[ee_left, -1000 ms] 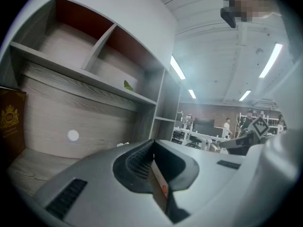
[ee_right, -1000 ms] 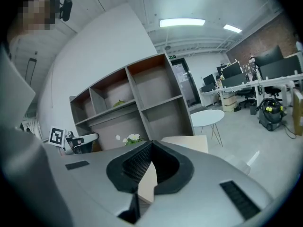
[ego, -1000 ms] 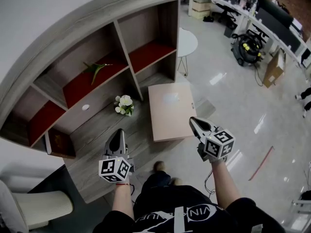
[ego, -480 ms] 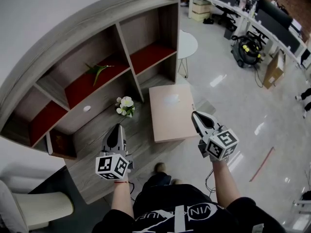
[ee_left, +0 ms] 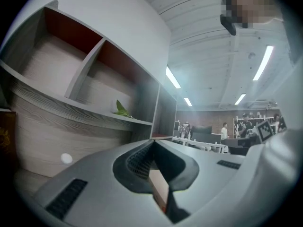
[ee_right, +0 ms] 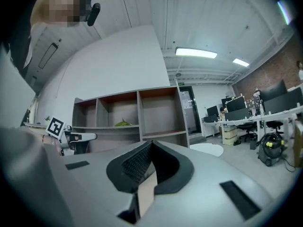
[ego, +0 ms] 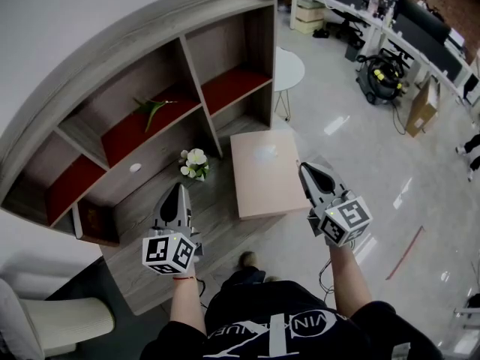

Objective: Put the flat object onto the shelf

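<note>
Flat object (ego: pixel 262 175), a pale board, lying low in front of the shelf (ego: pixel 135 73), partly over the grey wood platform (ego: pixel 142 208) at the shelf's foot and partly over bare floor; flat on the ground or slightly raised, not clear. Same spot and same lie as a second ago. Not lifted, so none of the placing done yet. Both grippers higher than a second ago in the head view, with marker cubes nearer the camera and the board left below. Right gripper (ego: pixel 304 169) also rolled a little, cube face turned. Judged: a rise with empty tongs, not a carry; a fresh approach down to the board needed before any move toward a compartment. Left gripper (ego: pixel 178 189) tongs pressed together, tips meeting, nothing pinched there. Right tongs likewise fully together. Pale strip showing in the slot behind each pair of tips, not identifiable. Pose: both forearms stretched forward from the body, grippers level and aimed at the shelf. Left over the platform, apart from the board's left edge. Right overlapping the board's right edge in the head view, contact doubtful. White flowers (ego: pixel 193 162) just beyond the left tips; green leaf (ego: pixel 150 105) in a red-floored compartment.
</note>
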`<move>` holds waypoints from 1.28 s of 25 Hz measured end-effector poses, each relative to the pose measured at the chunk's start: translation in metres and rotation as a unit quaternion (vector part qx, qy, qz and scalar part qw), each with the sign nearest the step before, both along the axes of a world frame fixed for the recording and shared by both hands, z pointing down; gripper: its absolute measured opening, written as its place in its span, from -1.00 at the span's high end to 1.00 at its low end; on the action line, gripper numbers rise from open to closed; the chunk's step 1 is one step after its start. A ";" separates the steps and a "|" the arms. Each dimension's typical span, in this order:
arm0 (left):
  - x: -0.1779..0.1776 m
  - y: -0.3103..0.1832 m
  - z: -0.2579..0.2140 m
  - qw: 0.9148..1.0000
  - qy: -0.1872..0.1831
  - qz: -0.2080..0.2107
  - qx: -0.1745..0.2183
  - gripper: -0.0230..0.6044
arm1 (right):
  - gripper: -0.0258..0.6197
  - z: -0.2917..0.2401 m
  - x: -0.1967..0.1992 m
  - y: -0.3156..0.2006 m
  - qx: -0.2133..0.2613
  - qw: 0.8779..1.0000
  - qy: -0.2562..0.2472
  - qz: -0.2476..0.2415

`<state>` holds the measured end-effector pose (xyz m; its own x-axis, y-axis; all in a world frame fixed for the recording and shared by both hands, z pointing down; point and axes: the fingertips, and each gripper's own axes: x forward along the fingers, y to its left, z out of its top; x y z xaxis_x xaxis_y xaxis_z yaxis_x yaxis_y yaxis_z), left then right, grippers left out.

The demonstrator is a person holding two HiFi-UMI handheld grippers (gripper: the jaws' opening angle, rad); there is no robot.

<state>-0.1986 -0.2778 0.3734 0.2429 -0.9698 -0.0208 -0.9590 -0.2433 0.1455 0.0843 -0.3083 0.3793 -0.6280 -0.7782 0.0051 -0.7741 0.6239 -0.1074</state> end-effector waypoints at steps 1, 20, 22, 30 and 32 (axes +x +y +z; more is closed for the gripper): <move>0.000 0.000 -0.002 1.000 0.000 0.001 0.001 0.91 | 0.89 -0.003 0.000 0.000 0.006 1.000 0.001 0.000; 0.000 0.002 -0.014 1.000 -0.019 -0.001 0.015 0.91 | 0.89 -0.022 0.004 0.002 0.048 0.999 0.000 0.014; 0.000 0.001 -0.013 1.000 -0.020 -0.001 0.016 0.91 | 0.89 -0.020 0.004 0.002 0.047 0.999 -0.003 0.014; 0.004 0.000 -0.012 1.000 -0.022 0.003 0.014 0.91 | 0.89 -0.017 0.004 0.005 0.048 0.999 -0.003 0.013; 0.004 0.000 -0.012 1.000 -0.022 0.003 0.013 0.91 | 0.89 -0.018 0.003 0.004 0.051 0.999 -0.002 0.012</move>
